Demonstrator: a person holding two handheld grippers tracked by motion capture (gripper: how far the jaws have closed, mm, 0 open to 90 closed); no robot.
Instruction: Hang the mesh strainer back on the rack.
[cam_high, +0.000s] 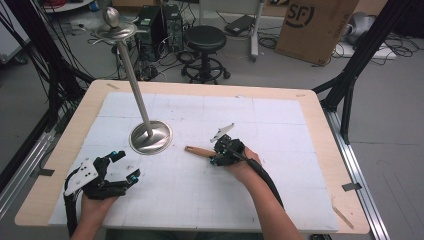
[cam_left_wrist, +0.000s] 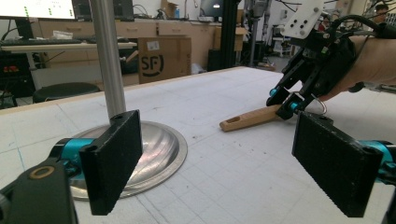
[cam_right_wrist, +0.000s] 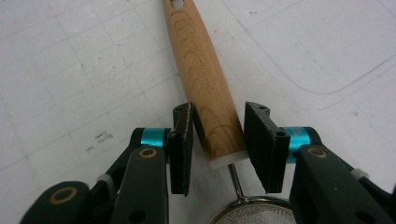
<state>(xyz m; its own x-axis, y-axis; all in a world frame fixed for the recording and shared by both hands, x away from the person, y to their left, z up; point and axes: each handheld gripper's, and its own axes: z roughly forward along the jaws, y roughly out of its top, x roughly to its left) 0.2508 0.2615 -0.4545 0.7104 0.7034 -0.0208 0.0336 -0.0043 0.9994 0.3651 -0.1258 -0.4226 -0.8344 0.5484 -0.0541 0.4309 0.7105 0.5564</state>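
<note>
A: Where your right gripper (cam_right_wrist: 218, 140) sits, what is between its jaws?

B: A wooden handle (cam_right_wrist: 203, 77) — light grained wood with a hole near its far end. Your jaws stand on either side of its thick end. The left one looks to be against the wood; on the right a sliver of gap shows, so I'd call it closing around the handle, not clamped on it. Whether it truly grips, I cannot tell.

A: And past the handle?

B: A thin wire runs from the handle's white end cap to a round mesh bowl (cam_right_wrist: 250, 215) at the bottom of the right gripper view, so it is a small strainer, lying flat on the white gridded mat (cam_high: 200, 200) of the bench (cam_high: 320, 125). In the high view the handle points left from your right hand (cam_high: 245, 167), toward the middle of the mat.

A: My left gripper (cam_high: 122, 167)?

B: Released — its jaws are spread wide with nothing between them, held over the near left part of the mat, well apart from the strainer.

A: What lies beyond it?

B: A metal stand: a round, shiny base (cam_high: 151, 137) on the mat, a slim pole (cam_high: 132, 75) rising from it and a small dish with a knob (cam_high: 111, 17) on top. The base lies between your two grippers, nearer the left.

A: Beyond the bench?

B: A black stool (cam_high: 205, 40) and a cardboard box (cam_high: 315, 27) on the floor.
</note>
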